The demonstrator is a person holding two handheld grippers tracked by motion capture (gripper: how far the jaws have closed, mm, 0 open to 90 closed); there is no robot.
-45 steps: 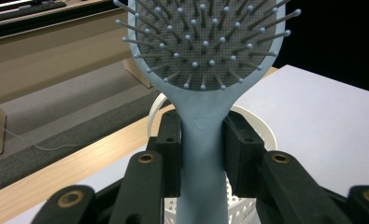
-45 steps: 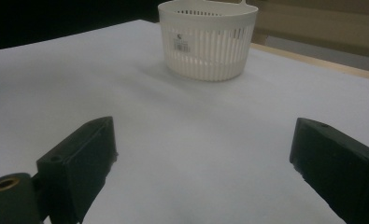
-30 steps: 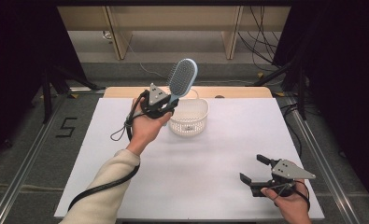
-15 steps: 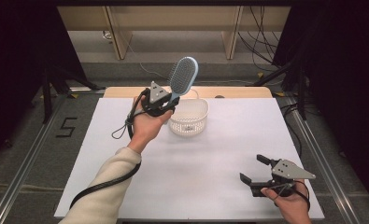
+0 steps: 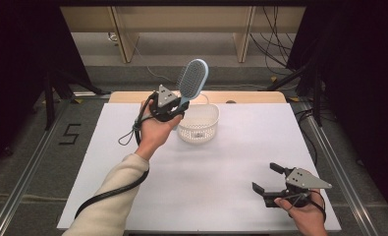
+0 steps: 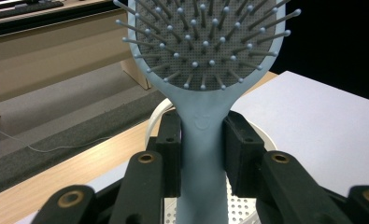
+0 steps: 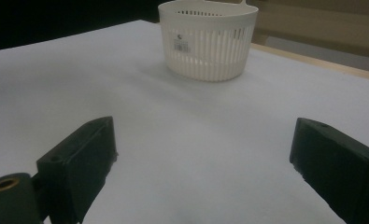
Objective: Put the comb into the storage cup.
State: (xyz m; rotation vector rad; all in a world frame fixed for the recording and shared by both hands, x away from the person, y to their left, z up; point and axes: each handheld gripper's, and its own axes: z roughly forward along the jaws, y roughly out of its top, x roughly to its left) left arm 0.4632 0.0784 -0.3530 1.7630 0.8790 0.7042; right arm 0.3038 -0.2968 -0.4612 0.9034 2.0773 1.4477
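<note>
Right hand-held gripper (image 5: 269, 186): low at the near right corner of the desk (image 5: 240, 167), jaws spread wide, nothing between them. In the right gripper view it looks across bare desk at the basket (image 7: 208, 39), which stands well apart from it.

Basket (image 5: 197, 123): white, slotted wall, upright on the far middle of the desk, mouth up.

Left hand-held gripper (image 5: 178, 107): raised at the basket's left rim, clamped on the handle of the hairbrush (image 5: 192, 81). In the left gripper view both jaw pads press the blue handle (image 6: 204, 154) from either side, just below the neck; the perforated basket floor and rim show directly beneath.

Hairbrush: long axis roughly upright, head tipped up and away to the far right, handle end pointing down towards the basket mouth. Bristles (image 6: 205, 42) face the left gripper camera.

Judgement: the left hand-held gripper is the nearer one by far; the basket lies just below and to its right, so lowering the hairbrush handle-first looks like the short path.
</note>
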